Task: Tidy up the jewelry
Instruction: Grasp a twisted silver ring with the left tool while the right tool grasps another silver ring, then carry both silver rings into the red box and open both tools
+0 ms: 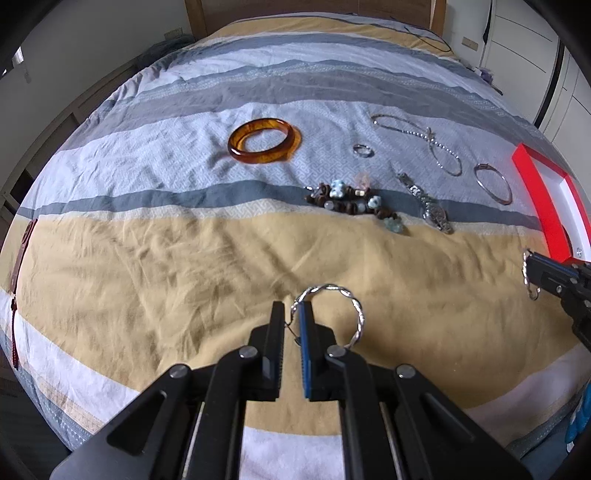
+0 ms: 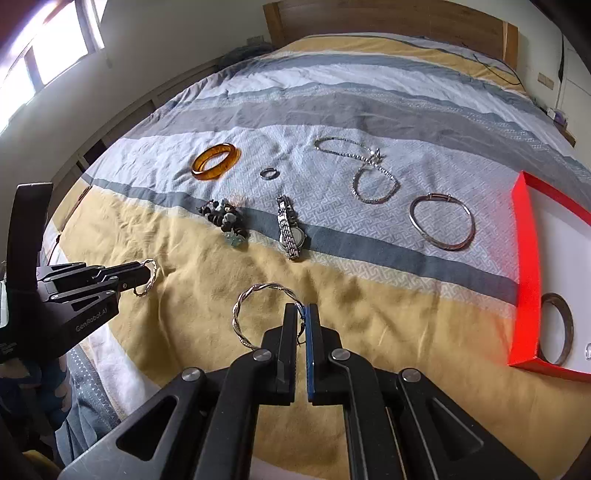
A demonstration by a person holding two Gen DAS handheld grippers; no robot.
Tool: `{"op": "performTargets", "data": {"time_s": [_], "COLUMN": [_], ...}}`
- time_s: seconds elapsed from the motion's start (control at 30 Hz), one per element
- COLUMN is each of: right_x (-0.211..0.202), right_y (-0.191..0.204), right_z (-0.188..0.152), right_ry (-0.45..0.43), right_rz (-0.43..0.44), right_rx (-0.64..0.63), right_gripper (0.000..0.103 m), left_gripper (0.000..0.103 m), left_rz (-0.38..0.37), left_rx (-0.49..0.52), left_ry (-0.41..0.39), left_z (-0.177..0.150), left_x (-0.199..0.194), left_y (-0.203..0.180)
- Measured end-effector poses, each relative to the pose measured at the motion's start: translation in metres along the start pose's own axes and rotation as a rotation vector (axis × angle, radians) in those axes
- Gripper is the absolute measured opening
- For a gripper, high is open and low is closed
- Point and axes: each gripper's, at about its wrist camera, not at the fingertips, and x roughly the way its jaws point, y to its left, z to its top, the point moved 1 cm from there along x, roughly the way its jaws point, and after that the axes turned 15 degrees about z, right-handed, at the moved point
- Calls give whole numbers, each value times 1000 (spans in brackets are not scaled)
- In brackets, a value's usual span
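Each gripper is shut on its own twisted silver bangle above the yellow stripe of the bed. My left gripper [image 1: 293, 310] holds one bangle [image 1: 354, 306]; it shows in the right wrist view [image 2: 146, 275] too. My right gripper [image 2: 303, 312] holds the other bangle [image 2: 240, 314], also seen at the right edge of the left wrist view [image 1: 528, 275]. On the quilt lie an amber bangle [image 2: 216, 162], a small ring [image 2: 269, 173], a bead bracelet [image 2: 225, 219], a watch [image 2: 290, 229], a chain necklace [image 2: 369, 166] and a plain silver bangle [image 2: 441, 221].
A red-rimmed white box [image 2: 524, 266] lies at the right, holding a dark bangle [image 2: 563, 328]. The wooden headboard [image 2: 388, 18] is at the far end. A dark red tasselled cord [image 1: 20, 266] hangs at the bed's left edge.
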Motion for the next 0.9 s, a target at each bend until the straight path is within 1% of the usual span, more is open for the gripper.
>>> {"op": "performTargets", "data": {"time_s": [0.17, 0.5, 0.7, 0.9], "right_x": [-31, -102, -143, -174], "right_y": [17, 44, 48, 34], "right_z": [-6, -30, -49, -68], "right_ry": [-41, -150, -220, -277], "right_rz": [-16, -45, -61, -85], "right_rx": [-15, -31, -23, 6], "right_gripper": [4, 4, 4, 4], "left_gripper": [7, 7, 7, 7], "left_rz": [0, -21, -36, -46], "left_rx": [-10, -49, -41, -14], "left_ry": [-38, -127, -175, -215], "left_z": [-4, -19, -30, -33], "left_x": [-26, -90, -128, -159], "left_y": [8, 28, 23, 6]}}
